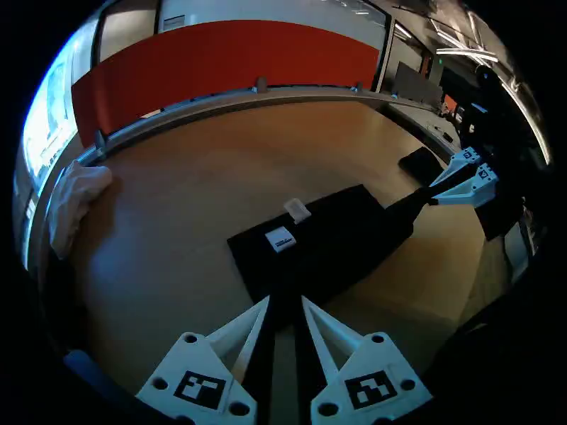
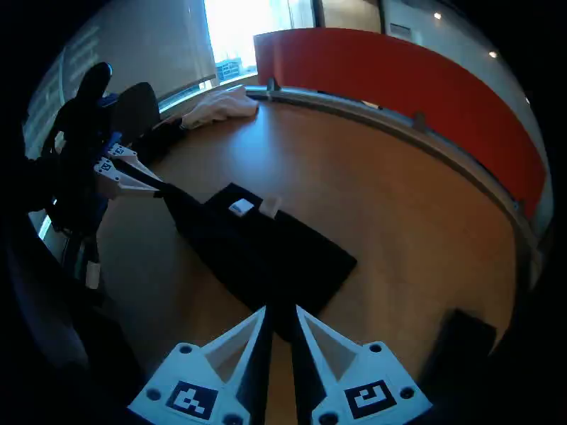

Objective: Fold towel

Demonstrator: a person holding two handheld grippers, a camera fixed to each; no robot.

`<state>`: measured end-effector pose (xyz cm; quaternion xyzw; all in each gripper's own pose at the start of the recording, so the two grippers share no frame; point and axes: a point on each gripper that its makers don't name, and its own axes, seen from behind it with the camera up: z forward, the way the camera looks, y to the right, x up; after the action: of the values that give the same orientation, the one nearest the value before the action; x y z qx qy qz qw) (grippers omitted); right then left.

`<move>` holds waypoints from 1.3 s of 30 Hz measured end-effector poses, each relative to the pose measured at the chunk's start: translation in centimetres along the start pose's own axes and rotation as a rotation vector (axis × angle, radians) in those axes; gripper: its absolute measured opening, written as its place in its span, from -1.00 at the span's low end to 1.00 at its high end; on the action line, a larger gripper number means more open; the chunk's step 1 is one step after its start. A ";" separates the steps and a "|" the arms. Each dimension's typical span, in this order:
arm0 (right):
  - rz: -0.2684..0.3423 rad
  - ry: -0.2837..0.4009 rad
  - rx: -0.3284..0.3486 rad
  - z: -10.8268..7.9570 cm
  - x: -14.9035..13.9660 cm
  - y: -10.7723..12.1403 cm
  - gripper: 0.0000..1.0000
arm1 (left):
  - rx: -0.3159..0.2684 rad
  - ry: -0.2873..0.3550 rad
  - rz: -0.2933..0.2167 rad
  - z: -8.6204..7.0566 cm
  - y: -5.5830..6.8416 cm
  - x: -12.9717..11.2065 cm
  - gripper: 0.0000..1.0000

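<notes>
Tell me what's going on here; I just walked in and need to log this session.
A person works a two-finger gripper in each hand on a black towel lying on a wooden table. The left gripper pinches one end and the right gripper pinches the opposite end, so the towel is stretched between them, with neither end brought over yet. White tags show on top. A white cloth sits bunched near the red divider.
</notes>
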<state>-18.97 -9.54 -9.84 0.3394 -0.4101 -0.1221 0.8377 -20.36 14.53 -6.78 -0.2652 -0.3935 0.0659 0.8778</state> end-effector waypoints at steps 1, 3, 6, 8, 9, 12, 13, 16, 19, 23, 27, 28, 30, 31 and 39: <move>-0.001 -0.003 -0.001 0.2 0.0 0.2 -0.70 | 0.001 -0.001 0.002 0.2 -0.1 0.0 -0.68; -0.001 -0.008 -0.003 0.6 -0.1 0.5 -0.70 | 0.002 -0.002 0.005 0.6 -0.3 0.1 -0.68; 0.003 -0.016 -0.005 1.5 -0.1 1.0 -0.70 | 0.005 -0.005 0.012 1.4 -0.7 0.1 -0.68; 0.009 -0.019 -0.007 2.1 0.0 1.3 -0.70 | 0.006 -0.008 0.017 2.0 -1.0 0.1 -0.68; 0.013 -0.020 -0.007 2.4 0.0 1.4 -0.70 | 0.008 -0.008 0.018 2.3 -1.1 0.1 -0.68; 0.026 -0.025 -0.010 3.2 0.0 1.8 -0.70 | 0.011 -0.012 0.021 3.1 -1.6 0.1 -0.68; 0.030 -0.026 -0.011 3.5 0.0 2.0 -0.70 | 0.012 -0.013 0.021 3.4 -1.7 0.1 -0.68; 0.037 -0.032 -0.017 4.1 0.0 2.3 -0.70 | 0.016 -0.017 0.017 4.2 -2.2 0.1 -0.68; 0.043 -0.041 -0.023 4.8 0.0 2.6 -0.70 | 0.021 -0.020 0.013 5.0 -2.5 0.1 -0.68; 0.050 -0.051 -0.028 5.5 -0.3 2.8 -0.69 | 0.026 -0.025 0.014 5.8 -2.8 0.0 -0.68; 0.067 -0.058 -0.041 6.3 -0.5 3.2 -0.66 | 0.037 -0.028 0.018 6.6 -3.1 -0.3 -0.68; 0.074 -0.059 -0.046 6.5 -0.6 3.3 -0.63 | 0.041 -0.029 0.019 6.8 -3.2 -0.3 -0.68; 0.086 -0.062 -0.056 7.0 -0.6 3.6 -0.58 | 0.049 -0.032 0.022 7.2 -3.4 -0.5 -0.64; 0.093 -0.064 -0.064 7.2 -0.7 3.8 -0.56 | 0.054 -0.033 0.025 7.4 -3.5 -0.6 -0.60; 0.112 -0.070 -0.111 8.4 -1.1 4.8 -0.26 | 0.088 -0.040 0.050 8.7 -4.5 -0.8 -0.41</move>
<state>-26.53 -9.35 -3.64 0.2644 -0.4500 -0.1095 0.8459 -27.61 14.07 -0.22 -0.2347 -0.4009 0.1101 0.8787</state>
